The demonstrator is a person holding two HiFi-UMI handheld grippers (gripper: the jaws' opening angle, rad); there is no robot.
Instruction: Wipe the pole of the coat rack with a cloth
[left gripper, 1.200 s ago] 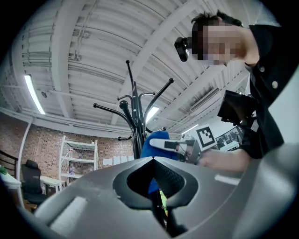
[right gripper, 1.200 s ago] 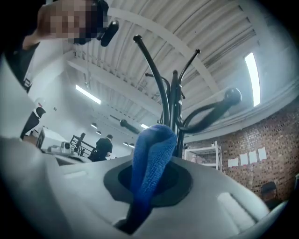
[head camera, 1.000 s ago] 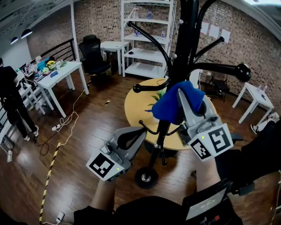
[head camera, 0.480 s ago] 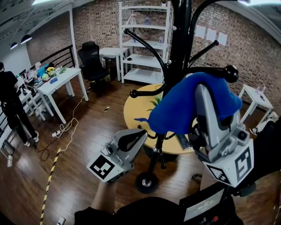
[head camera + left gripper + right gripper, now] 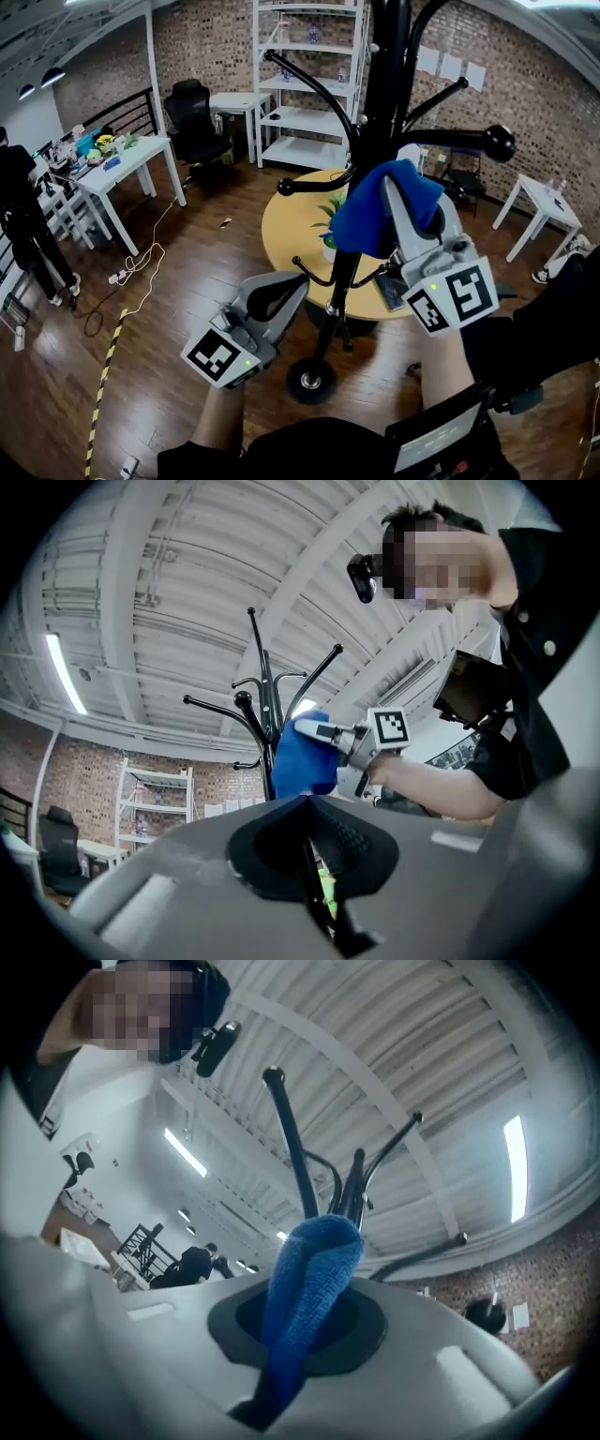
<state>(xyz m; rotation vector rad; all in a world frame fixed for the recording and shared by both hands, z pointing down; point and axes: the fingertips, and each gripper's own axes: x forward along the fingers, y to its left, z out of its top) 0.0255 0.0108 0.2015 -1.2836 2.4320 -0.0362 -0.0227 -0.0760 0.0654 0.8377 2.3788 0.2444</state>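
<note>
The black coat rack pole (image 5: 382, 84) rises through the middle of the head view, with curved arms spreading from it and its round foot (image 5: 311, 380) on the floor. My right gripper (image 5: 401, 202) is shut on a blue cloth (image 5: 380, 214), which presses against the pole just below the arms. In the right gripper view the blue cloth (image 5: 305, 1293) stands up between the jaws with the pole (image 5: 352, 1190) right behind it. My left gripper (image 5: 281, 298) hangs lower left of the pole, shut and empty. The left gripper view shows the cloth (image 5: 302, 757) against the pole (image 5: 270, 714).
A round yellow table (image 5: 295, 234) stands behind the rack. White shelving (image 5: 309, 89) lines the brick wall. A white desk (image 5: 117, 164) and a black office chair (image 5: 199, 117) stand at the left, where a person in black (image 5: 23, 211) is. Cables lie on the wooden floor (image 5: 141, 272).
My right gripper with the cloth rose toward the camera along the pole, then dropped back down to its earlier height. The left gripper has barely moved.
</note>
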